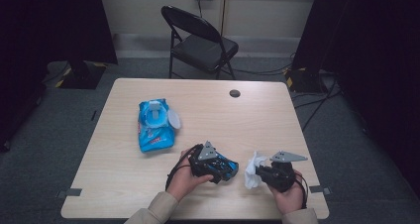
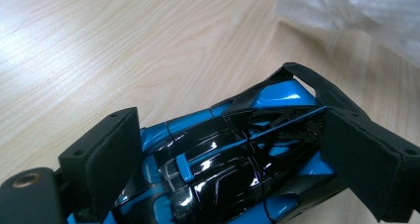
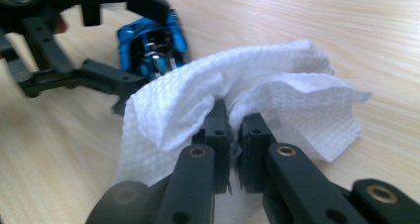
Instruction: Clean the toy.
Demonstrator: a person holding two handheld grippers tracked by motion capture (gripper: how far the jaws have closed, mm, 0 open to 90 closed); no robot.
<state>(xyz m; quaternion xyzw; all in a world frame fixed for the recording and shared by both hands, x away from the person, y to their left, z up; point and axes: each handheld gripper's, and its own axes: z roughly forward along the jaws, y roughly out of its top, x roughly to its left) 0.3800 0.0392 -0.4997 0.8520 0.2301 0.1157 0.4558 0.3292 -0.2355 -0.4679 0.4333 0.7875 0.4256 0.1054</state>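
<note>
Near the front edge of the desk point(image 1: 148, 194), the toy car point(image 1: 225, 167) is gripped by the left hand-held gripper point(image 1: 218, 168). Just to its right, the white wipe point(image 1: 252, 172) is pinched tight by the right hand-held gripper point(image 1: 261, 173).

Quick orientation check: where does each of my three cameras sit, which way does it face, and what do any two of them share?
High view: above the near table edge, facing forward and down; both forearms enter from below, left tongs on the toy car, right tongs on the wipe.
Left gripper view: rides the left tongs, looking along pads clamping the car.
Right gripper view: rides the right tongs, pinching the wipe.
Shared: both gripper views show car and wipe.
</note>
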